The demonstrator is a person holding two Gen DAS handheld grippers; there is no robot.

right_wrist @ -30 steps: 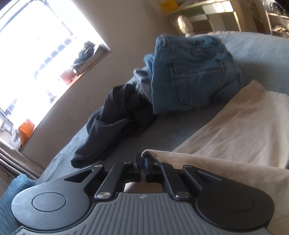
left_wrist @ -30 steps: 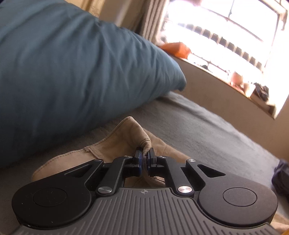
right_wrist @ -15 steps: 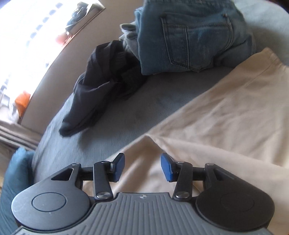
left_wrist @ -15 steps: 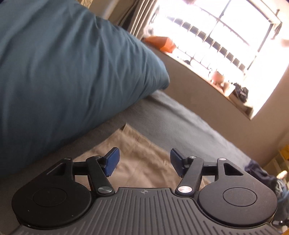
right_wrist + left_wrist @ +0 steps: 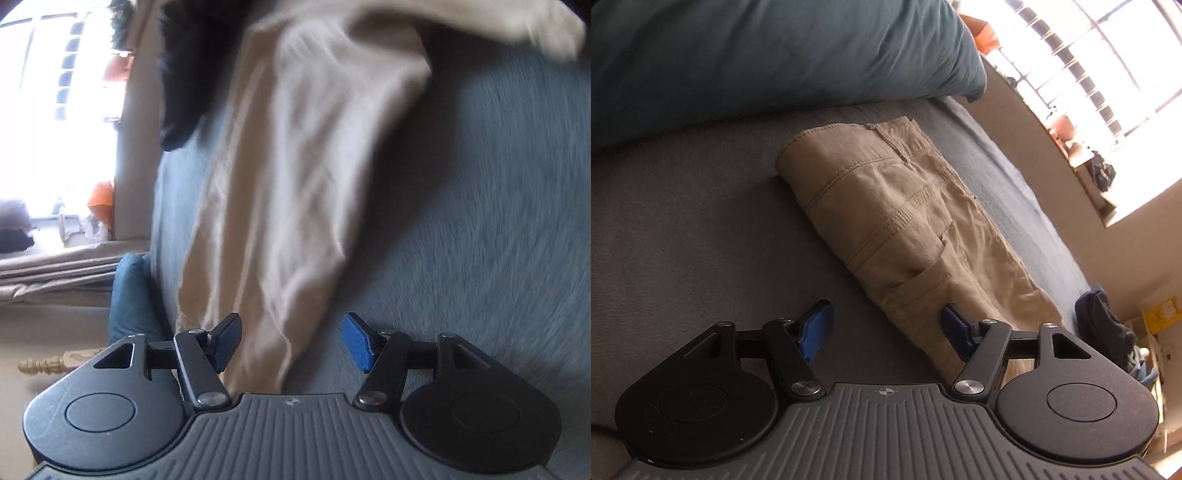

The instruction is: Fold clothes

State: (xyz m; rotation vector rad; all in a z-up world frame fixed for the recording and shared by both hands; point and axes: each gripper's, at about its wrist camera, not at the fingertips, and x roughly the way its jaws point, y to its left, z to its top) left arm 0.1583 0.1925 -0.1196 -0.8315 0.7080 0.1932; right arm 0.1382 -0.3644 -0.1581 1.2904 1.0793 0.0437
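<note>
While the khaki trousers (image 5: 905,221) lie folded lengthwise on the grey bedspread (image 5: 683,240), just below the teal pillow (image 5: 757,48), both grippers stand apart with nothing pinched. The left gripper (image 5: 886,328) has just been opening; its blue pads (image 5: 816,326) straddle bare bedspread and the cloth's near edge, gripping neither. The right gripper (image 5: 291,341) has likewise just been opening, and the pale trouser leg (image 5: 295,166) runs between its jaws without being pressed.

Risks, as I judge them: the right wrist view is blurred, so a hurried closing there could catch only one layer and drag the fold askew. The left jaws sit mostly off the cloth and could pinch bedspread instead. A dark garment (image 5: 184,74) lies close beside the leg's far end and might get swept into the next fold.
</note>
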